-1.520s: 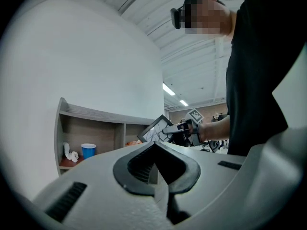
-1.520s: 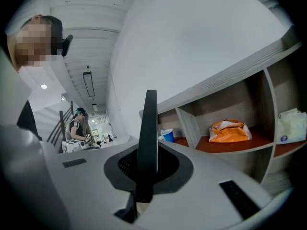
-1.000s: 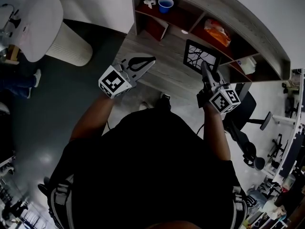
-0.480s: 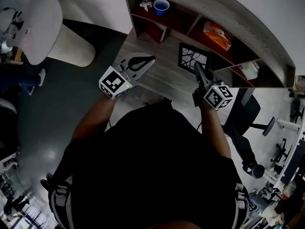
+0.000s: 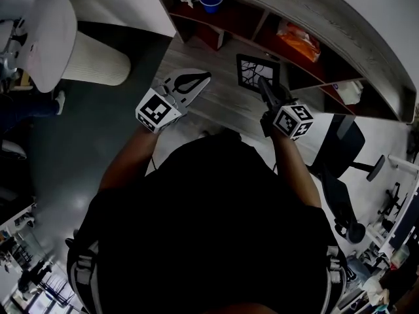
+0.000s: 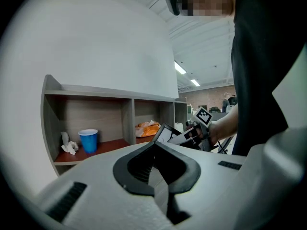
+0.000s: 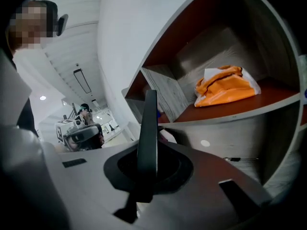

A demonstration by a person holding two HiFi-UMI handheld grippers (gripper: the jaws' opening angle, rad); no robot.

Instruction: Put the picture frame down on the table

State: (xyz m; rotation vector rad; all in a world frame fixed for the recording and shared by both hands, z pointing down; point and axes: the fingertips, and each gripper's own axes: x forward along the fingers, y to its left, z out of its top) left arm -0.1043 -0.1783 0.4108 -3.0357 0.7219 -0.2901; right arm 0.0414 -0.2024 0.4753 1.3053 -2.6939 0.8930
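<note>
Over the left edge of the table (image 5: 219,106), the left gripper (image 5: 200,81) had slid a little forward and lower. Its jaws were pressed together on nothing, so it was just along for the ride.

Behind the table, in the left bay of the shelf (image 5: 265,26), a blue cup (image 5: 211,0) sat well clear of the action.

Now the real story, above the middle of the table. The picture frame (image 5: 252,70) had come down from where it hung a second before, and it was much nearer the tabletop. It was pinched along one side by the right gripper (image 5: 263,86), whose jaws were clamped tight on the frame's thin edge. The frame stood nearly upright, face toward the person. Whether its bottom edge had met the table yet could not be told from above. To my eye the put-down was well into its last stretch, with only the landing and the release left.

Beyond the table's right half, an orange bag (image 5: 300,39) lay in its own bay, out of the path. Off the table's right end an office chair (image 5: 340,142) stood well apart. The bare wood under the frame looked open. The only thing close was the shelf front just behind the frame, which it could bump if it drifted back.
</note>
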